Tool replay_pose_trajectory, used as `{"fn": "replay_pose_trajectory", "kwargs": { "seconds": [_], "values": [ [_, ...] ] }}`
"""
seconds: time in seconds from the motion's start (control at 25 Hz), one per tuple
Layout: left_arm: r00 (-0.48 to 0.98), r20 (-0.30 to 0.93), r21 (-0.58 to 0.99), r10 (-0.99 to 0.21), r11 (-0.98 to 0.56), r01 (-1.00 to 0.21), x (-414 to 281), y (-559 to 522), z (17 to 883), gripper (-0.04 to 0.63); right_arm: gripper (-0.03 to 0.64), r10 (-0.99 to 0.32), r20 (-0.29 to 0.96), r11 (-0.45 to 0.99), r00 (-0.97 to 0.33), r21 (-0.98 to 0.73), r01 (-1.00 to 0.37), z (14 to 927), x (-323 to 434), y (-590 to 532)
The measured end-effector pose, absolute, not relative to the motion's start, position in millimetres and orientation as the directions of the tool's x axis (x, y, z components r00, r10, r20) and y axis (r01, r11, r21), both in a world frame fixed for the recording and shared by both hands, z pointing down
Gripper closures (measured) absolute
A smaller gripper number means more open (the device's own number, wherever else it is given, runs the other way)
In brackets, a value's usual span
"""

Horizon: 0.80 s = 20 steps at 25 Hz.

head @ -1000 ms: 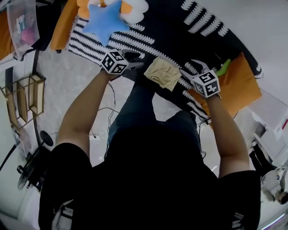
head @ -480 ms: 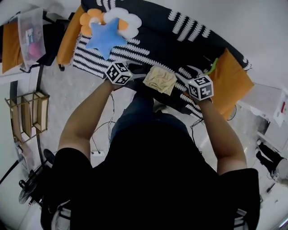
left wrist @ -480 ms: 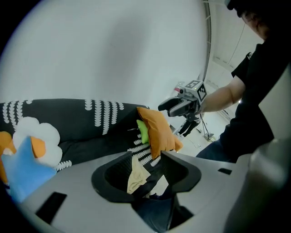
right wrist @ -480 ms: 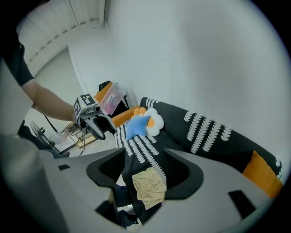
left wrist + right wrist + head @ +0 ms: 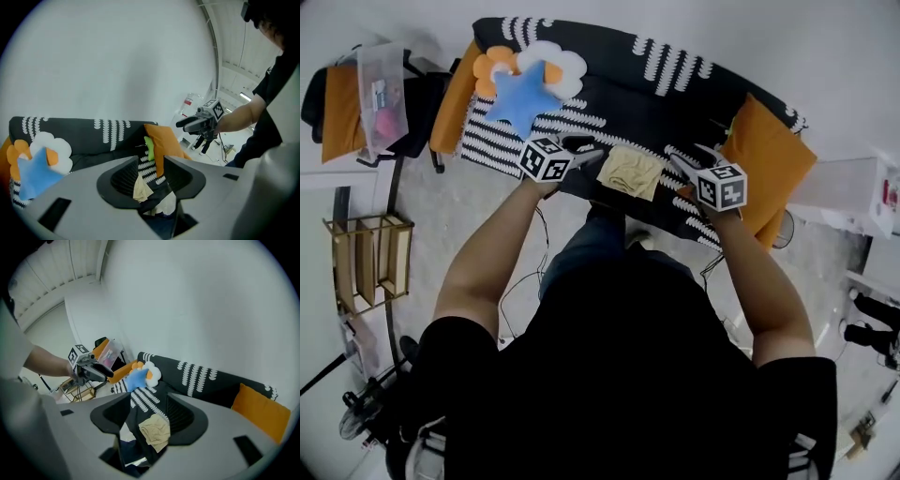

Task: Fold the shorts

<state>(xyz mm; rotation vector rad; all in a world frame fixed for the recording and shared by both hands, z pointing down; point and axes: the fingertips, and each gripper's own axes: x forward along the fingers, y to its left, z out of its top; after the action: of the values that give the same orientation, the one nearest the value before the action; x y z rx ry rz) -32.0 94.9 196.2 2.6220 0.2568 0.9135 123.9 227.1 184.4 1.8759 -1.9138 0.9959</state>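
Over the front edge of the sofa (image 5: 609, 80), you've got your left gripper (image 5: 591, 152) and right gripper (image 5: 678, 163) sitting on either side of the shorts (image 5: 630, 172), tips pointing inward at them. Left one first: its fingers (image 5: 123, 178) are spread apart. They've just been closing a bit, but the pads aren't pressing on anything. Looking along that gripper, you only see the tan cloth through the gap, lying beyond the tips. Same story on the right: those fingers (image 5: 182, 417) have also just been closing some and are parted, with nothing pinched. The shorts show through that gap too, down on the seat. So both of your grippers are empty-handed. The shorts themselves are a small tan bundle, already bunched up compact, lying on the dark seat near its front edge, roughly midway between your two grippers. Quick headcount: two grippers, one pair of shorts, one black sofa with white striped markings. On the sofa you've got one blue star pillow (image 5: 520, 97) lying on top of one white-and-orange flower pillow (image 5: 553, 64) toward the left end. There's also one big orange cushion (image 5: 773, 159) at the right end, with one small green thing (image 5: 149, 146) tucked against it. One more orange cushion (image 5: 453, 94) sits at the left end.
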Motion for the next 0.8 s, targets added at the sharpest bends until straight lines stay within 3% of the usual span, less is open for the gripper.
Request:
{"fn": "replay_pose_trajectory", "kwargs": {
  "seconds": [0.8],
  "values": [
    [0.883, 0.424, 0.341, 0.202, -0.939, 0.051, -42, 170, 87, 0.437, 0.383, -0.833, 0.554, -0.146, 0.007, -0.207, -0.967, 88, 137, 322]
  ]
}}
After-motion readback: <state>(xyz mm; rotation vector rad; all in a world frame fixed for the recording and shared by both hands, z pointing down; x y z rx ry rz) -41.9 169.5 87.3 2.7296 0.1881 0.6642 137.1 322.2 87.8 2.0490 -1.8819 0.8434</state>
